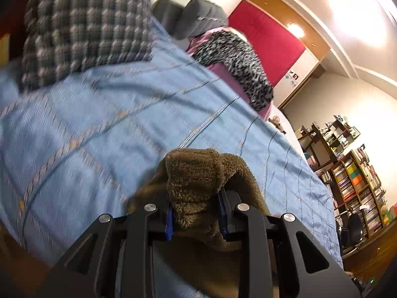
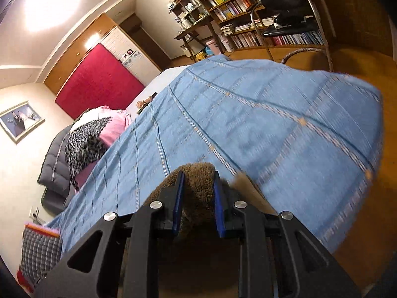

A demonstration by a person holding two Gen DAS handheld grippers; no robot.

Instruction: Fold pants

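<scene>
We had the brown fleece pants [image 1: 198,186] gripped in both tools and lifted above the bed: the left gripper [image 1: 197,213] had its fingers closed on a thick bunch of the pile, and the right gripper [image 2: 197,206] pinched another bunch between its blue pads [image 2: 178,203], with the rest of the cloth hanging out of sight below each camera. We judged that we were carrying the garment to lay it out or bring one part over another, and both views were smeared, which suggested quick motion. To do this well, we thought the two grips should stay level and well apart, so that the cloth would hang taut between them and come down flat on the blue bedspread [image 1: 124,124] without a twist; which edge of the pants each tool held we could not tell. The open middle of the bedspread looked the best landing place. Around it lay a checked cushion [image 1: 86,24] close on the left side, a black-and-white patterned garment [image 1: 238,67] over pink fabric [image 2: 115,129] toward the head of the bed, and dark grey pillows [image 1: 198,15] beyond. A small object [image 2: 145,101] sat on the far edge. The cushion seemed the likeliest thing to catch a trailing leg, and the near edge of the bed could let the cloth slide to the floor.
</scene>
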